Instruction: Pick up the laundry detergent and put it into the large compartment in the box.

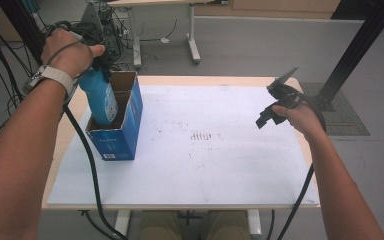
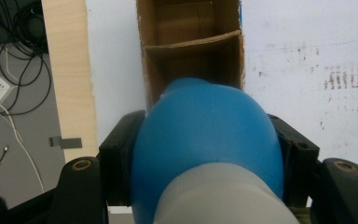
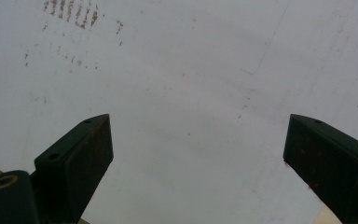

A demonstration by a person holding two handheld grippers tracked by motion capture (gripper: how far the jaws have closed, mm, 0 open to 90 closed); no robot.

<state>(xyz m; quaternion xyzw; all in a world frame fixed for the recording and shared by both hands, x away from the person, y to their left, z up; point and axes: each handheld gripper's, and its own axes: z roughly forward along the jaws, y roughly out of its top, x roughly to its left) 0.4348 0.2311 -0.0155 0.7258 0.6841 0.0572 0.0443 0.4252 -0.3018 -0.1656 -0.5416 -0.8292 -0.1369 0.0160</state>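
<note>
We clamp our left gripper (image 1: 100,62) on the blue bottle (image 1: 99,97), its base inside the open blue carton (image 1: 122,135) at the table's (image 1: 220,175) nine o'clock; our right gripper (image 1: 275,107) hangs empty, jaws apart, at three o'clock.

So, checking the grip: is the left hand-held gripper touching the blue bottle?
Touching. The left gripper view shows the left hand-held gripper with both jaws pressed against the blue bottle.
</note>
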